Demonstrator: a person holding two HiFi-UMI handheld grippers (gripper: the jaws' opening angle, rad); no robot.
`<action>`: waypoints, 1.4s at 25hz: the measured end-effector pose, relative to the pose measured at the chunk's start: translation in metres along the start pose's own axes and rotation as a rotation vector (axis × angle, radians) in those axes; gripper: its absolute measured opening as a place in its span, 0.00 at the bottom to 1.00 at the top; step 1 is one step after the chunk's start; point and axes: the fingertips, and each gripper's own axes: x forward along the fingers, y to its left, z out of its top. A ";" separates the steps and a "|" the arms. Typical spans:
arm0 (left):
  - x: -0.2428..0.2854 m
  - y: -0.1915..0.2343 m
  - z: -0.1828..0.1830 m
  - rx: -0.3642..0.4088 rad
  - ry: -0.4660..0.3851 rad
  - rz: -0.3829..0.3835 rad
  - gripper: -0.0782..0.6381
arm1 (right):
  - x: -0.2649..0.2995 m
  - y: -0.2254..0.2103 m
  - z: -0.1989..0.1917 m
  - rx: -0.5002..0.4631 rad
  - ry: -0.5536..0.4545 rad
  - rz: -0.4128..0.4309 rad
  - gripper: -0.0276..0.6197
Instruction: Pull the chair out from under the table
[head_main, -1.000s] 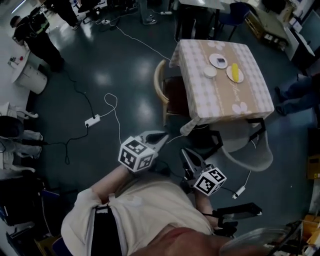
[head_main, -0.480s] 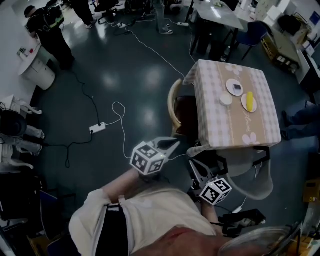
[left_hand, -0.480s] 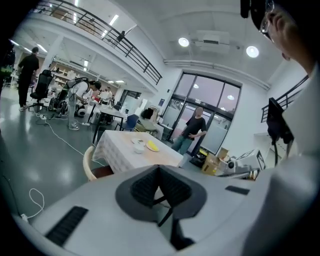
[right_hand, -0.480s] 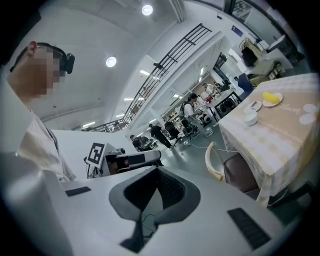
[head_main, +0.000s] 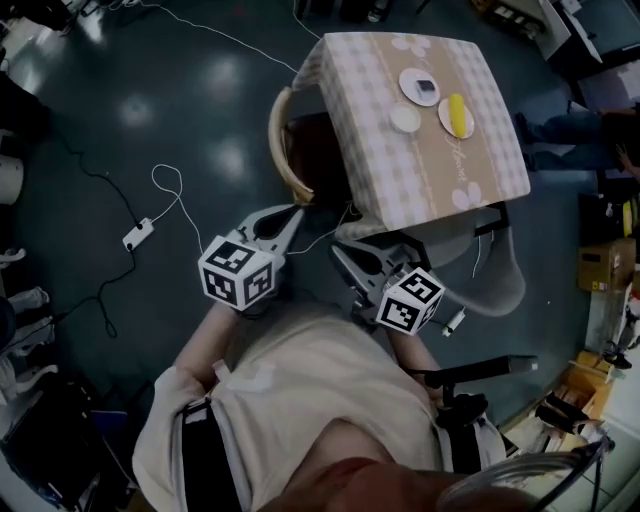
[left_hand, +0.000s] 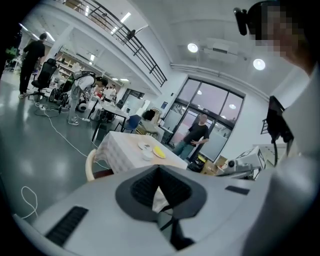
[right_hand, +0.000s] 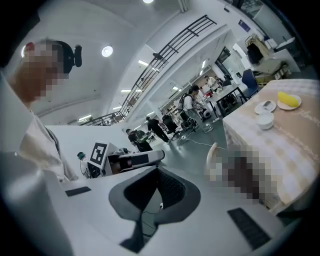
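From my remote station, left to right in the head view: a white power strip (head_main: 137, 235) on the dark floor, then my left gripper (head_main: 296, 211), jaws clenched on nothing, near the curved pale wooden chair with a dark red seat (head_main: 281, 150). The chair stands tucked at the left edge of the square table under a pink checked cloth (head_main: 375, 160); its back arcs lengthwise along that edge and its seat points right, under the cloth, which hides most of it. My right gripper (head_main: 343, 254), jaws likewise pressed together and empty, is just below the table's near corner, beside a grey office chair (head_main: 500, 290). The left gripper view shows the chair (left_hand: 90, 165) upright from the side, which the head view cannot; the right gripper view gives only its back's pale curve (right_hand: 212, 152), the rest hard to make out.
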 end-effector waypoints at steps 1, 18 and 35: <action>0.003 0.005 0.003 -0.002 0.006 -0.008 0.11 | 0.004 -0.003 0.004 0.002 -0.001 -0.011 0.06; 0.046 0.049 0.009 0.010 0.091 0.133 0.11 | -0.005 -0.043 0.042 0.024 -0.038 -0.051 0.06; 0.107 0.096 -0.006 0.040 0.106 0.575 0.11 | -0.056 -0.106 0.085 0.006 -0.041 0.125 0.06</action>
